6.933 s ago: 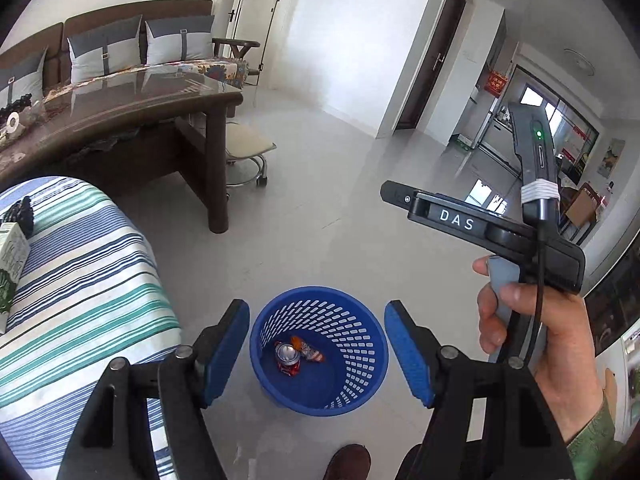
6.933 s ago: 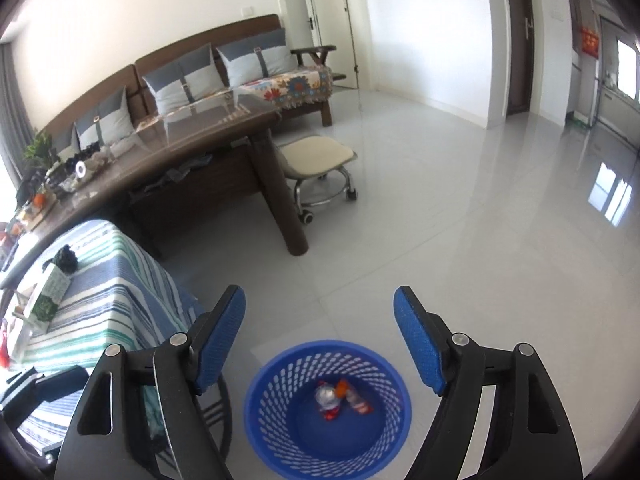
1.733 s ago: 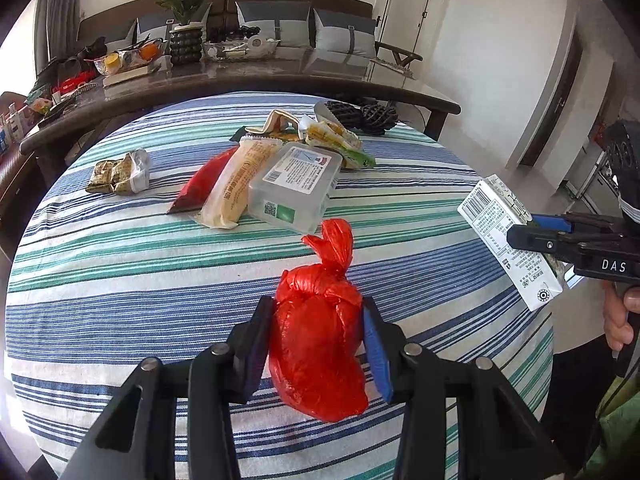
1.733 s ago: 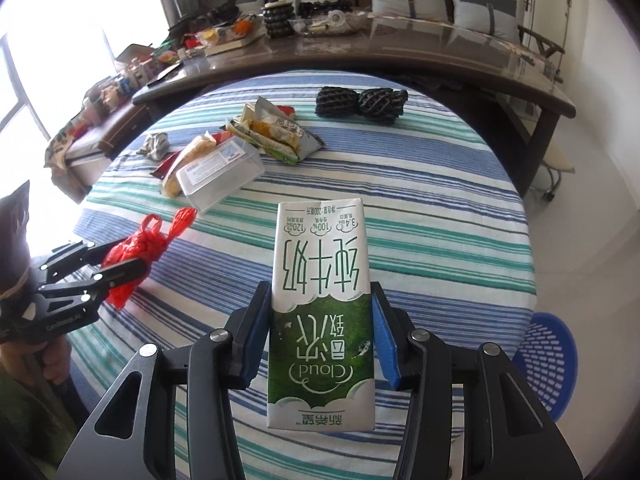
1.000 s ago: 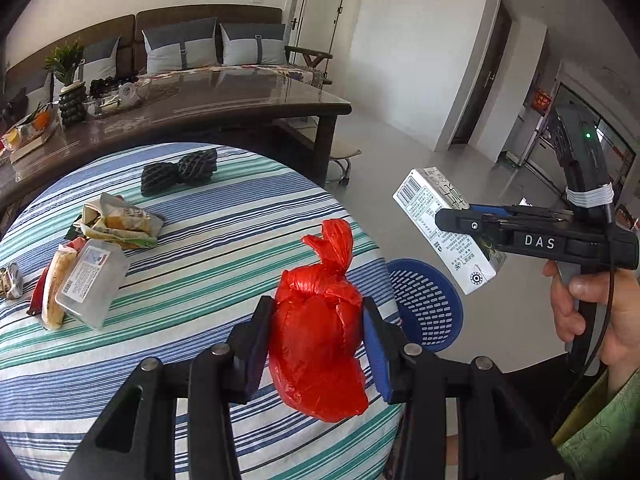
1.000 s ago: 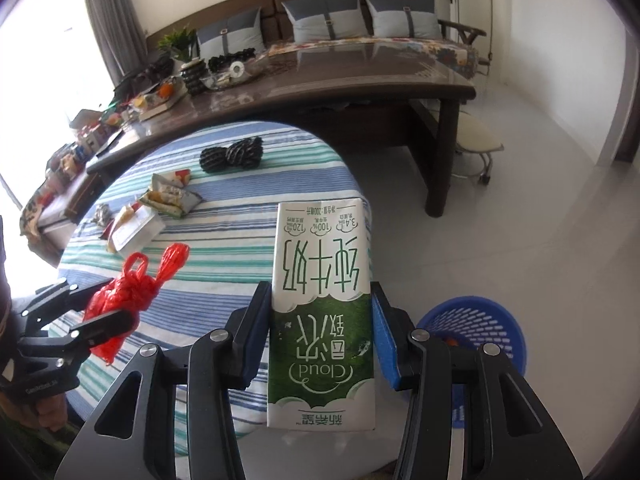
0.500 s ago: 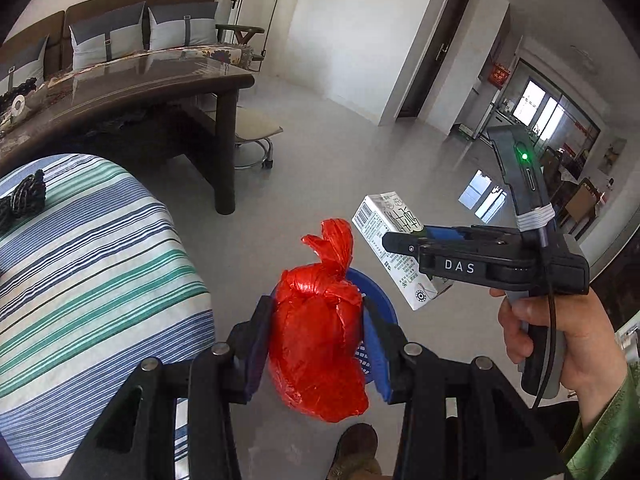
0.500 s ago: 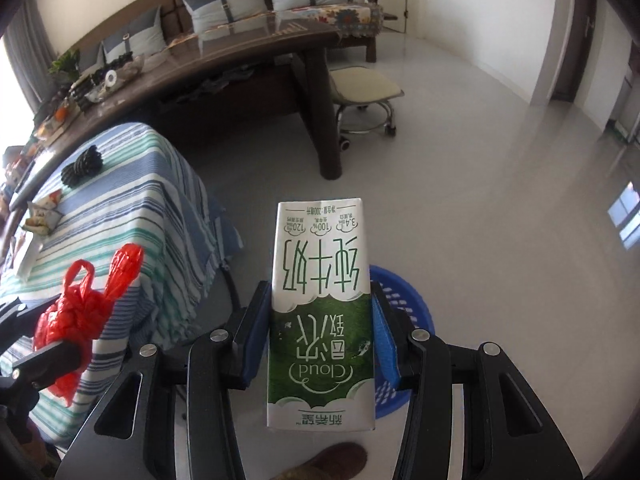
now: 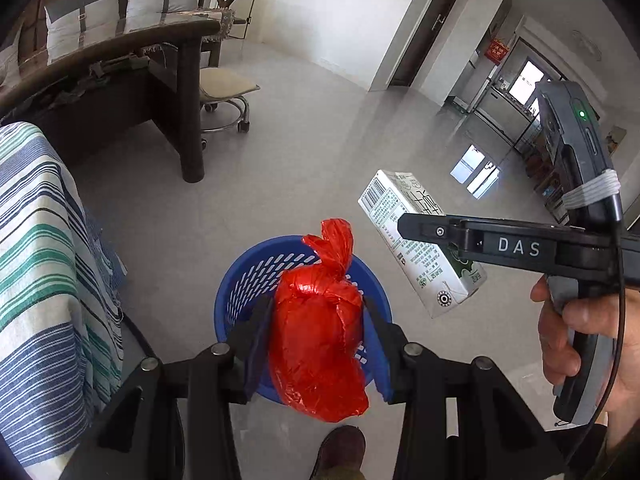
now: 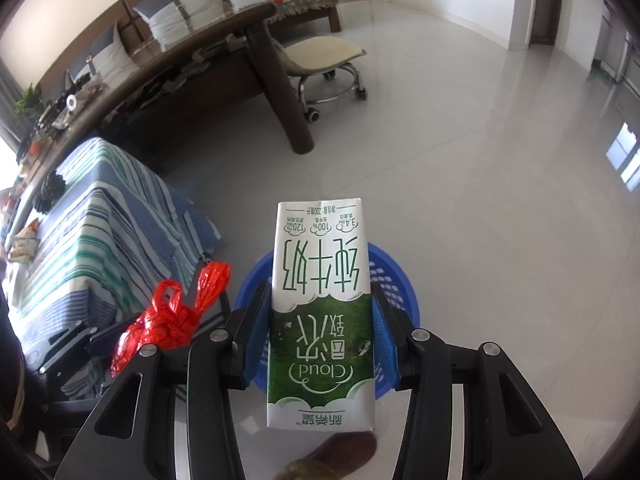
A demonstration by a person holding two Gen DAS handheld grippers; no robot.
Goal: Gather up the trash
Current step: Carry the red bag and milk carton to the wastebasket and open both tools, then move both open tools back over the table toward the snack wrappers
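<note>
Basket (image 9: 256, 276) lies on the floor straight below both tongs, the left tongs (image 9: 318, 336) clamping the red bag (image 9: 316, 332) over its middle, the right tongs (image 10: 320, 340) gripping the milk carton (image 10: 320, 312) lengthwise above its rim.

The milk carton (image 10: 320, 312) reads "Cloud", "100%" and "3.4"; the right claw (image 9: 408, 227) bears "DAS".

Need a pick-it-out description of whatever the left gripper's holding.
Start at the blue basket on the grey floor beside the striped tablecloth. Just above it, the left gripper is shut on a red bag, knotted on top. It is crinkly and soft, unlike the boxy white-and-green carton in the right gripper.
</note>
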